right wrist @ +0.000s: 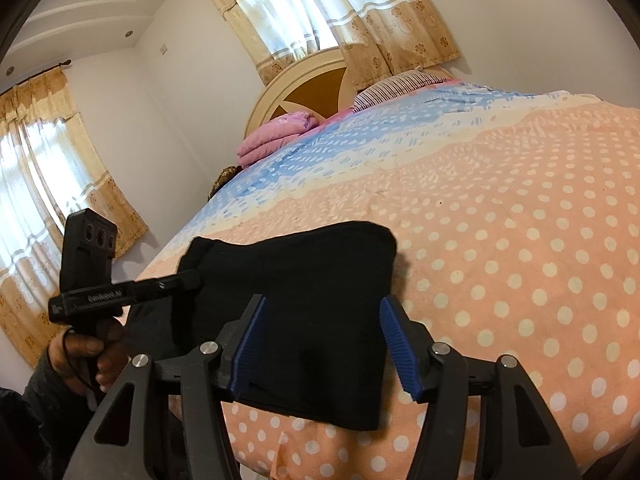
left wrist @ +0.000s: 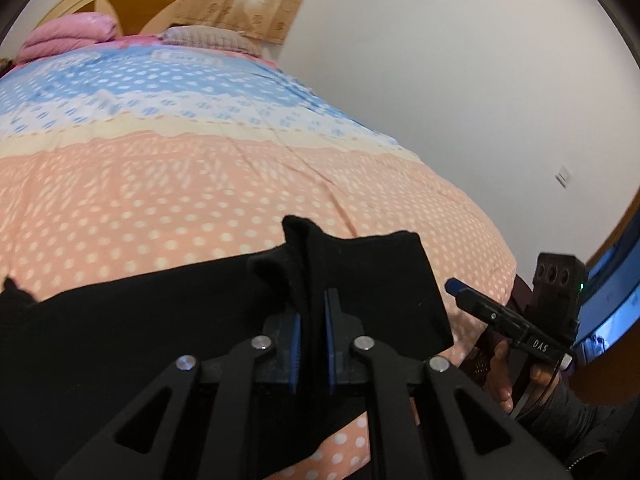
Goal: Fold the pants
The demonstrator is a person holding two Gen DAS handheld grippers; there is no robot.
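The black pants (left wrist: 132, 320) lie on the polka-dot bedspread (left wrist: 160, 200) near the bed's foot edge. My left gripper (left wrist: 314, 304) is shut on a raised fold of the black fabric, which bunches up between its blue pads. In the right wrist view the pants (right wrist: 304, 280) lie as a flat black rectangle on the bedspread (right wrist: 520, 240). My right gripper (right wrist: 322, 316) is open, its blue pads (right wrist: 394, 328) spread to either side of the cloth's near end. The left gripper (right wrist: 192, 280) shows there at the pants' left edge.
The bed runs to a cream headboard (right wrist: 304, 80) with a pink folded quilt (right wrist: 276, 132) and a striped pillow (right wrist: 396, 84). A white wall (left wrist: 460, 80) is at the right. Curtained windows (right wrist: 48, 184) are at the left. The right gripper (left wrist: 456, 286) is by the bed corner.
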